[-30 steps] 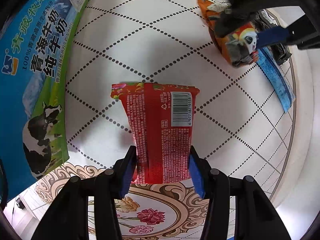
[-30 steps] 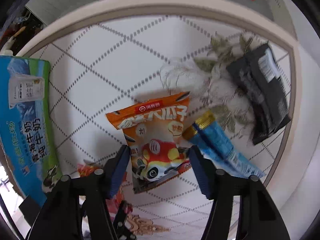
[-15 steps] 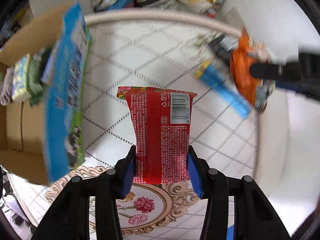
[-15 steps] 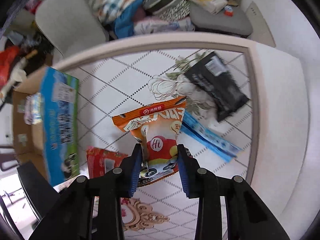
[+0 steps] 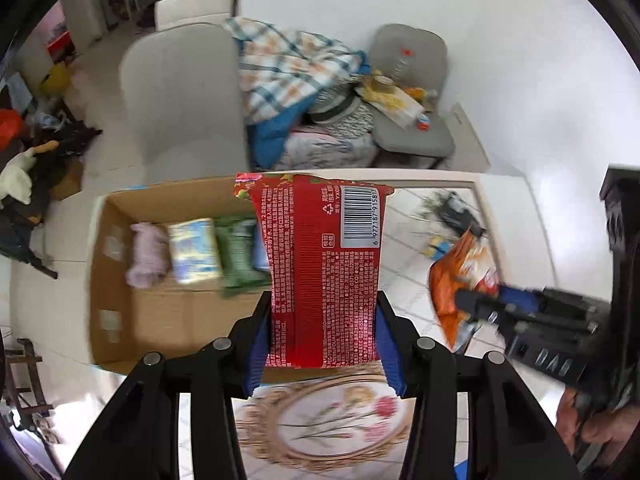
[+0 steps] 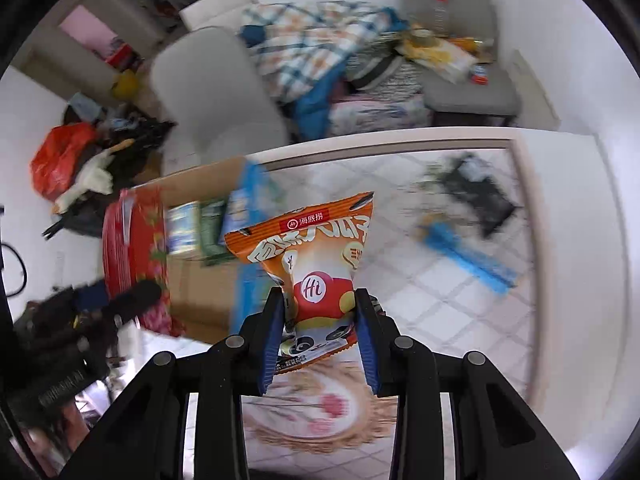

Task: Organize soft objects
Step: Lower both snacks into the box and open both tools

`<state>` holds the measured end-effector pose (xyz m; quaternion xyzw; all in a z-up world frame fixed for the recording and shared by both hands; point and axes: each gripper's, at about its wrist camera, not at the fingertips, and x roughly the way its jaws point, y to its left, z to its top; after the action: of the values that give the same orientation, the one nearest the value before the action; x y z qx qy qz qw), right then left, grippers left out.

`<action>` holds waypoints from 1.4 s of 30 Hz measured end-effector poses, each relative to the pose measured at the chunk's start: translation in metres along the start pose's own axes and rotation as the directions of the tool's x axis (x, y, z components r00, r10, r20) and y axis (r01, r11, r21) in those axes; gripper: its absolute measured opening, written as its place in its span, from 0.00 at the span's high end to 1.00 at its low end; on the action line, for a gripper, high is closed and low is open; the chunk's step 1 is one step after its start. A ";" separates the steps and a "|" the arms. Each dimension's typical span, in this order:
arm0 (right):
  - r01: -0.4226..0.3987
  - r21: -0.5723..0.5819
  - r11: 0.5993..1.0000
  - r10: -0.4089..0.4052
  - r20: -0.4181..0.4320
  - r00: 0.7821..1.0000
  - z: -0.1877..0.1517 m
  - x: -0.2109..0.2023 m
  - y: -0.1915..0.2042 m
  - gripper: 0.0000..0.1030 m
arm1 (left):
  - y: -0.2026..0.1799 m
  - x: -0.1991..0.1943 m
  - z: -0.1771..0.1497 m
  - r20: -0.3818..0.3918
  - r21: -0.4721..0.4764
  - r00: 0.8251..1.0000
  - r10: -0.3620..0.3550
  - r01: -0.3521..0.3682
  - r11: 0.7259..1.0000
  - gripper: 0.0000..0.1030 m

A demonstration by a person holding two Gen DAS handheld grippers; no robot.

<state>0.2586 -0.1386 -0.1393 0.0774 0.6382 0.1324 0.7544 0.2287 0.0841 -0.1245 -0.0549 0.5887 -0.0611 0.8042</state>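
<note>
Left wrist view: both packets got lifted off the table since a second ago, left gripper (image 5: pixel 322 344) pinching the red packet (image 5: pixel 320 268), right gripper (image 6: pixel 320 340) clamped on the orange snack bag (image 6: pixel 316 276), now swinging toward the cardboard box (image 5: pixel 160 312) at middle left, so drop-off looks next.

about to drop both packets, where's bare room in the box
Bare cardboard floor lies in the cardboard box's near half, in front of the row of soft packs crowding the far wall. The near right corner is hidden behind the red packet.
</note>
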 end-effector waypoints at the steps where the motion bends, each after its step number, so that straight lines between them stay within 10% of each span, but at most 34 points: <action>1: -0.013 -0.017 1.000 0.013 -0.004 1.000 -0.002 0.009 0.021 0.65 | 0.016 0.000 -0.001 -0.002 -0.005 1.000 0.019 -0.019 1.000 0.57; 17: -0.065 -0.136 0.989 0.039 -0.190 0.981 -0.021 0.190 0.230 0.65 | 0.211 0.100 -0.020 -0.282 -0.177 0.959 0.033 -0.086 0.980 0.57; 31: -0.006 -0.114 0.993 -0.019 -0.218 0.976 -0.025 0.254 0.246 0.61 | 0.219 0.146 -0.023 -0.404 -0.155 0.915 0.009 -0.078 0.985 0.56; 37: -0.027 -0.078 0.997 0.009 -0.231 0.973 -0.023 0.257 0.243 0.33 | 0.218 0.134 -0.019 -0.373 -0.171 0.927 0.023 -0.093 0.981 0.54; 42: -0.003 -0.086 0.996 -0.015 -0.216 0.976 -0.026 0.241 0.240 0.30 | 0.212 0.114 -0.022 -0.322 -0.191 0.947 0.014 -0.079 0.978 0.45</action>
<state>0.2452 0.1605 -0.3028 0.0280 0.7106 0.1651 0.6834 0.2488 0.2747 -0.2725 -0.1114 0.7151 0.0097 0.6900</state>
